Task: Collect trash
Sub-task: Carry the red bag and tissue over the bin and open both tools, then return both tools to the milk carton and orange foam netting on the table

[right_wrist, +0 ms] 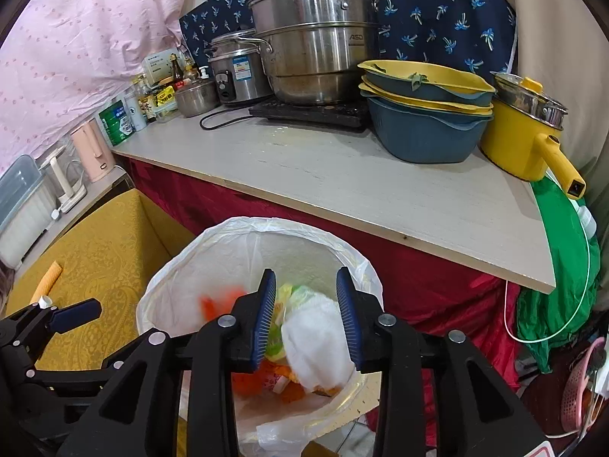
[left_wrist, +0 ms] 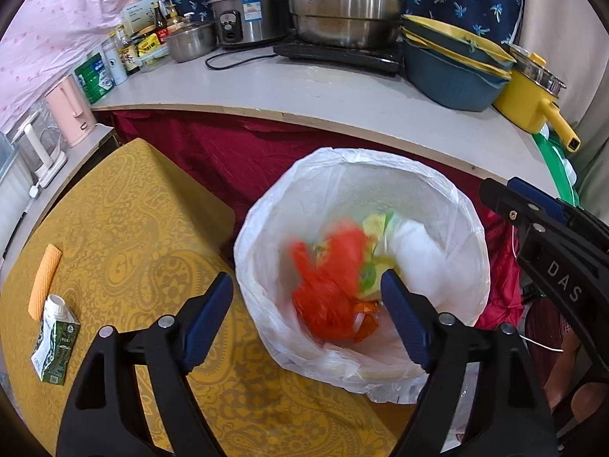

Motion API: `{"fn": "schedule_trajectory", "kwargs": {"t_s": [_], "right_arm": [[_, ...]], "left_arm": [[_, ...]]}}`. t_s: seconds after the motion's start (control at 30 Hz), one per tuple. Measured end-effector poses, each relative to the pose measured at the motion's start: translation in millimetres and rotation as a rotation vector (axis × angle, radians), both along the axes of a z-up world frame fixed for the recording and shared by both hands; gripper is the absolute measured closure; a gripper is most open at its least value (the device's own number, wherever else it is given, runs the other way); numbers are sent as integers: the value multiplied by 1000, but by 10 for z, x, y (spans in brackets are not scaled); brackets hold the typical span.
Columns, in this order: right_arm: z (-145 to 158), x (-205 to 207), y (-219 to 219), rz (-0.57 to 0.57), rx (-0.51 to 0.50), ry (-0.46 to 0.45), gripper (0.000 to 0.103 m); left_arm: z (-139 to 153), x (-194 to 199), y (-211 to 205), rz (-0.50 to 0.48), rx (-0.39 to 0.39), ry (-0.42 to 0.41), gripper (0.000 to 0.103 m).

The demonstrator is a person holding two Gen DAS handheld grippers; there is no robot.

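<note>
Both fisheye views look steeply down from close above the round bin lined with a white plastic bag [left_wrist: 361,266] [right_wrist: 259,304]. The left wrist view sits left of it, over the yellow patterned cloth [left_wrist: 133,228]. The right wrist view sits nearer the bin's centre. Both share the bin, the pale countertop [left_wrist: 304,91] [right_wrist: 342,175] and the large steel steamer pot [left_wrist: 346,11] [right_wrist: 312,38] at the upper frame.

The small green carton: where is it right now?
In the left wrist view the green carton lies on its side at the lower left on the yellow patterned cloth, just below an orange wrapper and left of the lined bin.
</note>
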State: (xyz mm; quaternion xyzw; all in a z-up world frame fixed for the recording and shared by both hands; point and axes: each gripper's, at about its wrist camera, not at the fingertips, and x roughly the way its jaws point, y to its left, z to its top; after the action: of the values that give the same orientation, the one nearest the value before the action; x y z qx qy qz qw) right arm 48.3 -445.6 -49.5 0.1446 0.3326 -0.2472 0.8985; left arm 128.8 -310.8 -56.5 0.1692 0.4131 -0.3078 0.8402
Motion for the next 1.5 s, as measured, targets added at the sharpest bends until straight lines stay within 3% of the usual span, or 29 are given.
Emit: {"fn": "schedule_trajectory", "kwargs": {"t_s": [0.27,0.7,1.0,1.07,1.5], "right_arm": [[140,-13,82,-5,-21,-31,51],[431,87,493,49,-50,-61,42],[489,377,1208,180,-42,-64,41],[472,456,1381,211,-35,-59,41],[111,958,2776,436,84,6,41]], "left_arm": [[121,36,173,28,-19,-24,27],[351,136,819,132,-50,-75,27],[415,297,1679,288,-34,-110,25],[409,353,1916,331,-23,-113,19],[308,610,3524,609,9,-113,18]]}}
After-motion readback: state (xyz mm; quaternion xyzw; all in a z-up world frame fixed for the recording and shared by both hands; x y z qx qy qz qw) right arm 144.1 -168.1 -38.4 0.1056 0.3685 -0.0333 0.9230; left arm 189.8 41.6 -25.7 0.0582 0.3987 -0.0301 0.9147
